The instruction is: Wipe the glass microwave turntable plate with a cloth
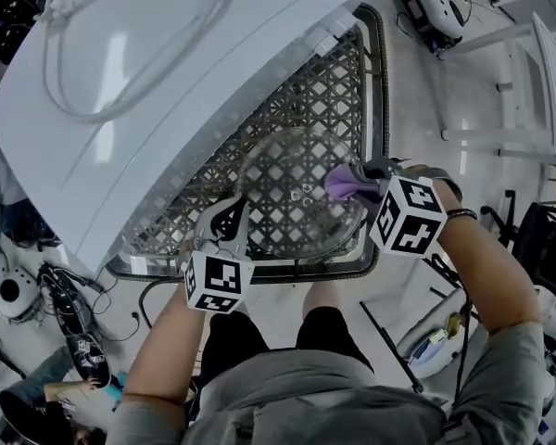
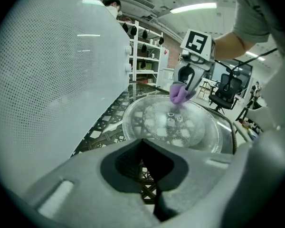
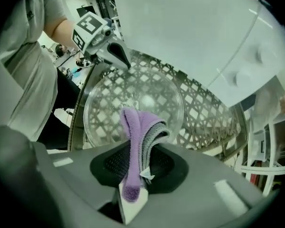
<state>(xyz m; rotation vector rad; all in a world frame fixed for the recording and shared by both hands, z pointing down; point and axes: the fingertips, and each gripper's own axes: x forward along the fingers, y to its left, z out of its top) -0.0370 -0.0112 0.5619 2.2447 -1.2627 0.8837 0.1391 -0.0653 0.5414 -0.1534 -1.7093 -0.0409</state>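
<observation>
Purple cloth (image 3: 133, 141), pinched in the right gripper (image 1: 360, 180), touches the glass plate (image 1: 292, 188); left gripper (image 1: 226, 222) clamps its rim.

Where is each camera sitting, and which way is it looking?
Head view: on the person's head, looking steeply down at the glass plate on the lattice table; both forearms, the left gripper, the right gripper and the lap show.
Left gripper view: on the left gripper, looking across the plate toward the right gripper and its purple cloth.
Right gripper view: on the right gripper, facing the left gripper across the plate; its own jaws clamp the cloth.
All three share the plate.
</observation>
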